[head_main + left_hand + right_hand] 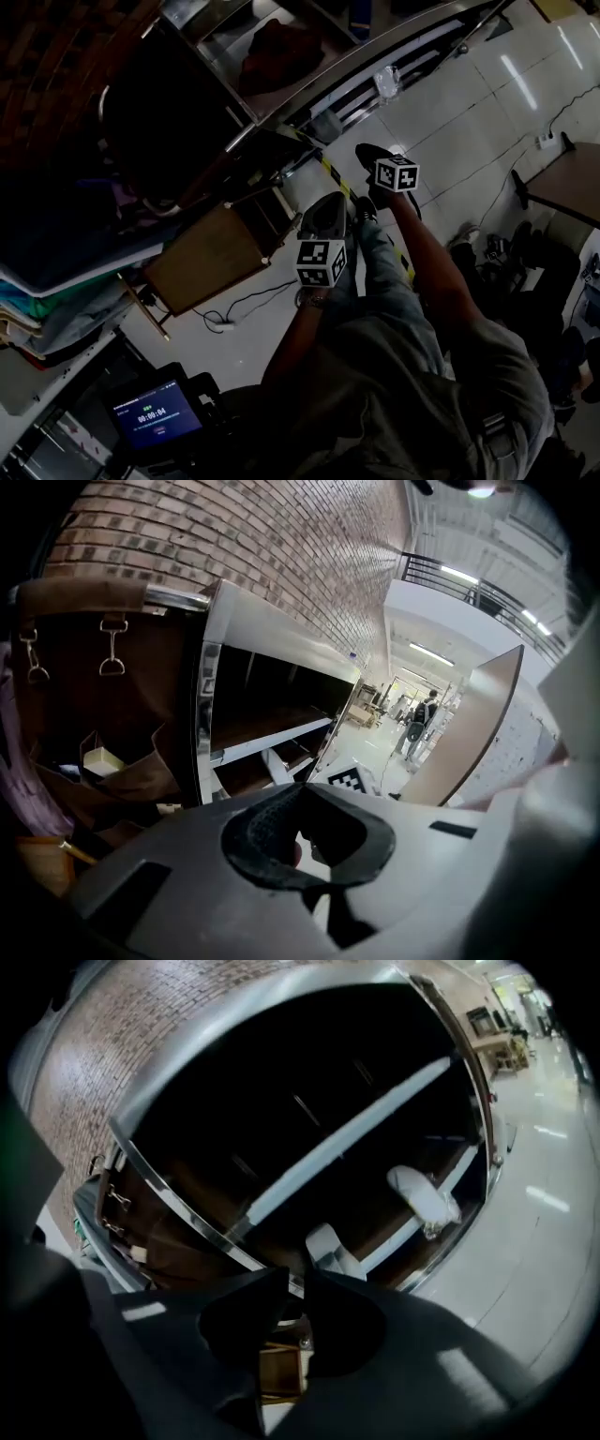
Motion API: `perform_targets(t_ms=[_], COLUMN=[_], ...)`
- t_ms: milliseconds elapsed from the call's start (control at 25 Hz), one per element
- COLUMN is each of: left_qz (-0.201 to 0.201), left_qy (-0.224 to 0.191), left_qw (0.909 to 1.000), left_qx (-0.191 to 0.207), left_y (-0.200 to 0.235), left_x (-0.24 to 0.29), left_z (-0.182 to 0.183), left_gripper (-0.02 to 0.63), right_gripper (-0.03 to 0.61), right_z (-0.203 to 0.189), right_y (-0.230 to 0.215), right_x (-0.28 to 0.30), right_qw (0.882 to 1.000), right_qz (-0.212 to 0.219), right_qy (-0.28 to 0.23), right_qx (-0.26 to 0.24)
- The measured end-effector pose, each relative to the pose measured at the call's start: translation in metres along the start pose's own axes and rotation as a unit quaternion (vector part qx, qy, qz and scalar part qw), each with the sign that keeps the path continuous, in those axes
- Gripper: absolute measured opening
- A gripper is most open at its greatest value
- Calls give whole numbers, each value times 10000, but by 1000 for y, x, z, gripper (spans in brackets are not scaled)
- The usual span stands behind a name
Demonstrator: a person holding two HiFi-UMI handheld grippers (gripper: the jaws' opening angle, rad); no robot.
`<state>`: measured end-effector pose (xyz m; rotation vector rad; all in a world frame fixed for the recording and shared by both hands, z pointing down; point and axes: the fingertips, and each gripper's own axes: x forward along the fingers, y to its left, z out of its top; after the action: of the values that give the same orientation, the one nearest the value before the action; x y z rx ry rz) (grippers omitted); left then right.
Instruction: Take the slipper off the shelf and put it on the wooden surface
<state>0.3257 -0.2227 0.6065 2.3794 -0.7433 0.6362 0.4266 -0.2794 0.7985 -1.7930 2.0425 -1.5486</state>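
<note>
Both the grey left gripper (302,787) and black right gripper (292,1274) are squeezed together, empty; pale slipper (424,1196) on dark shelf (337,1152) looks blurry.

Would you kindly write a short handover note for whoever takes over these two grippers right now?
Left gripper: fingers together, empty, held up in front of the shelf.
Right gripper: fingers together, empty, pointed at the shelf.
Slipper: pale, lying on a lower shelf board, untouched.
Wooden surface: the small table near the shelf.
Done: nothing yet.
Left: grasp the slipper, carry it to the table, set it down.
</note>
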Motion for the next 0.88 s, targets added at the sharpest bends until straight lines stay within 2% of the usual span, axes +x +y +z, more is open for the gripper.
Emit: perform_targets(t_ms=[80,160,280,320,400,560,680,720,760,880], left_qz=[-24,-20,-11,29,147,327,405,435,464,545], left_qy=[-53,-60,13,41,55,-85,-211,-234,-251,-205], left_qw=[10000,9999,9998,9998,9996,9980,9972,9970,9968,9959], left_qx=[-23,-96,-184,-180,-213,-541,-594,-596,-608,-694], left_y=[12,28,53,62,82,112,123,126,129,136], left_x=[7,13,20,21,26,27,21,21,21,20], left_z=[-12,-26,-50,-59,-80,-91,-85,-85,-86,-92], left_gripper=[5,4,5,5,3,5,4,5,3,3], right_gripper=[94,126,140,163,237,291,290,259,157,69], right_z=[-24,-45,-61,-66,-80,-99,-98,-98,-97,-84], right_y=[-28,-52,-82,-90,-105,-120,-124,-128,-131,-123], right_x=[46,87,136,151,177,213,226,229,231,230], right_qw=[9993,9960,9814,9755,9682,9615,9497,9466,9440,9454], right_qz=[134,221,244,255,249,117,185,191,217,425], right_qy=[186,150,-349,-506,-648,-484,-648,-720,-789,-996], right_qx=[290,849,1873,2128,2404,2702,3057,3138,3197,3075])
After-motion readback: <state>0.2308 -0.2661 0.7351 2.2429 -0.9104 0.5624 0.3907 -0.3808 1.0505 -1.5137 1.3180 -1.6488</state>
